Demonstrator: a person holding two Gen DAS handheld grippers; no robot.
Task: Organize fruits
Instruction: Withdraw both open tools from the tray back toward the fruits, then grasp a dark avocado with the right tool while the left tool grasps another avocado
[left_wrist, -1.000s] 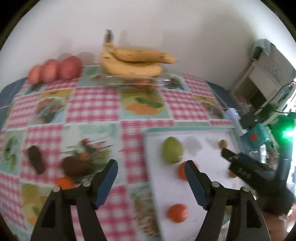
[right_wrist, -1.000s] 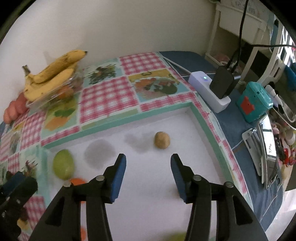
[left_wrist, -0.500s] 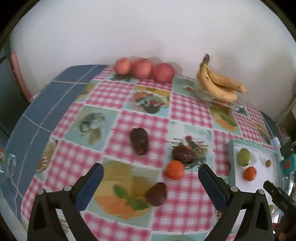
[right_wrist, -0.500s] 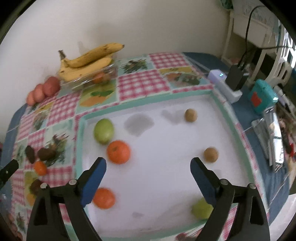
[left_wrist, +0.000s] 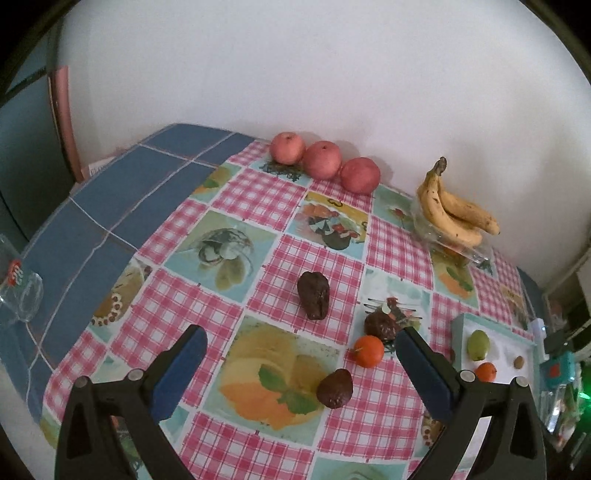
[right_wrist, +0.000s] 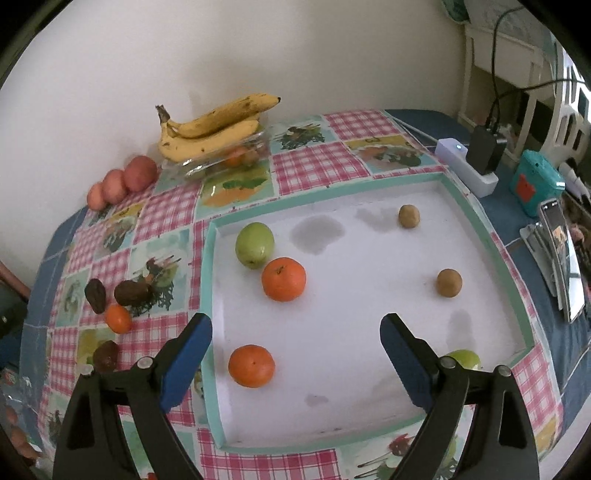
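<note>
1. The tray (right_wrist: 491, 236) already carries two oranges (right_wrist: 283, 279), two green fruits (right_wrist: 255, 240) and two small brown ones (right_wrist: 449, 282).
2. Left on the counter (left_wrist: 236, 199): one orange (left_wrist: 367, 350) and three dark fruits (left_wrist: 314, 295).
3. Both the left gripper (left_wrist: 301, 363) and the right gripper (right_wrist: 295, 345) have jaws spread wide, holding nothing.

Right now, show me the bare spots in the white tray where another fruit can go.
The middle of the white tray is bare, between the orange and the brown fruit; so is the near strip right of the second orange. The far left corner is crowded: the green fruit sits against the orange.
</note>
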